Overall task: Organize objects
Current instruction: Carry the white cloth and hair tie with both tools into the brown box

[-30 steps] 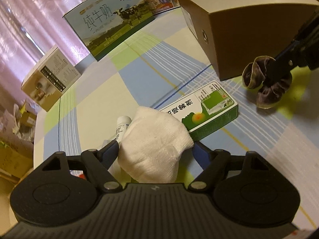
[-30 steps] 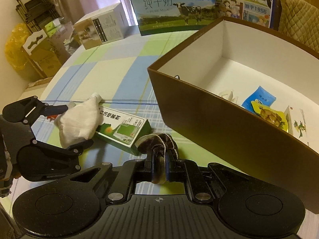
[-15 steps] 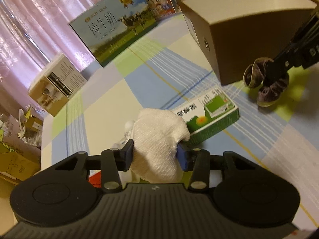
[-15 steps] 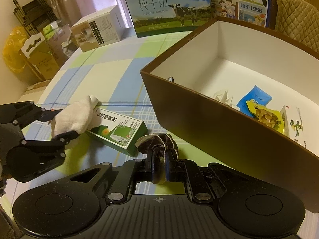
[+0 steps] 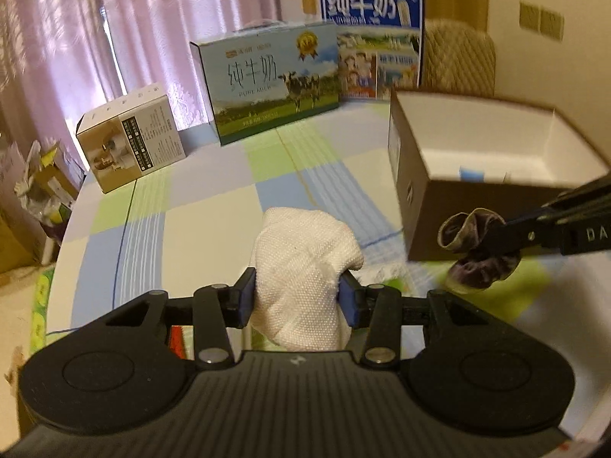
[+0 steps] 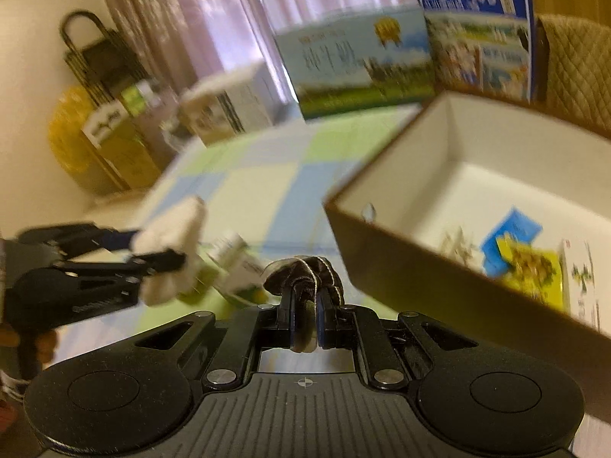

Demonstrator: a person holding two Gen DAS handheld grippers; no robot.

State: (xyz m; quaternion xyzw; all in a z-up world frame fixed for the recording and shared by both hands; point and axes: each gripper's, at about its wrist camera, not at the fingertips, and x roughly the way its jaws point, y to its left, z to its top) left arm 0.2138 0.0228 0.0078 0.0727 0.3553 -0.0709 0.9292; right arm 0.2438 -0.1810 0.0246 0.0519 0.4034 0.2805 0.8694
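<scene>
My left gripper [image 5: 298,297] is shut on a white woven cloth [image 5: 305,263] and holds it above the checked table. The right wrist view shows that cloth [image 6: 172,244] at the left, lifted. My right gripper [image 6: 305,324] is shut on a dark brown velvet scrunchie [image 6: 305,278], seen in the left wrist view as the scrunchie [image 5: 477,252] hanging just in front of the brown box. The open brown box [image 5: 420,198] with a white inside stands to the right. The box [image 6: 439,278] holds several packets. A green and white carton [image 6: 236,267] lies on the table, blurred.
Two milk cartons [image 5: 271,80] stand at the far edge of the table, and a small white box [image 5: 133,141] sits at the far left. A quilted chair back [image 5: 458,57] rises behind the brown box. Bags and a rack [image 6: 99,76] stand beyond the table's left side.
My left gripper closed on the white cloth and lifted it off the table. My right gripper, still holding the scrunchie, rose up toward the box rim.
</scene>
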